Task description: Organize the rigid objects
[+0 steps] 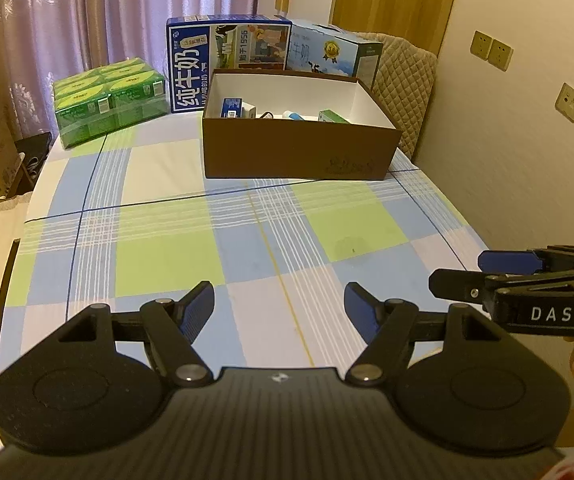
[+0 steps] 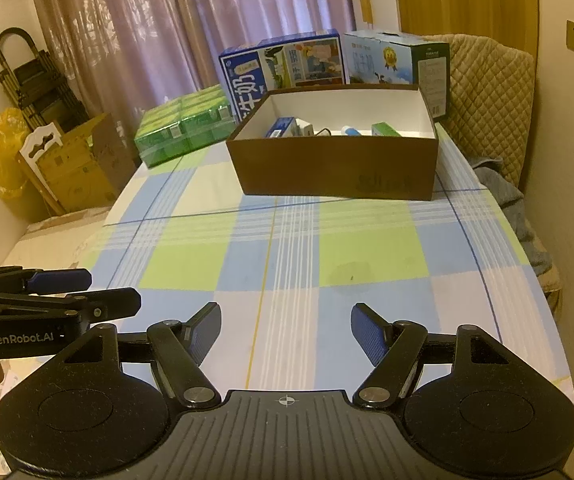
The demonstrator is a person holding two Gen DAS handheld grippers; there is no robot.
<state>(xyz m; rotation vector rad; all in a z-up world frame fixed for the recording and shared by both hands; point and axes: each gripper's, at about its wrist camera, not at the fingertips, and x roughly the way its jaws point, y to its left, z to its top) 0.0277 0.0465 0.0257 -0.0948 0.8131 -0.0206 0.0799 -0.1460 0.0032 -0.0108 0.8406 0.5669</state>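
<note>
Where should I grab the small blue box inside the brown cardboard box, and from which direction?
Come from above. The blue box stands against other items behind the brown cardboard box's tall front wall, so only its top is exposed. Pinch across its narrow top end with the open right tool.

One brown box (image 1: 299,152), two milk cartons (blue (image 1: 207,64), pale (image 1: 335,54)), one green pack (image 1: 107,100), two grippers.

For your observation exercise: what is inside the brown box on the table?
The brown box holds a blue carton, a white item with a black cable, a small tube and a green carton. Its front wall hides their lower parts.
</note>
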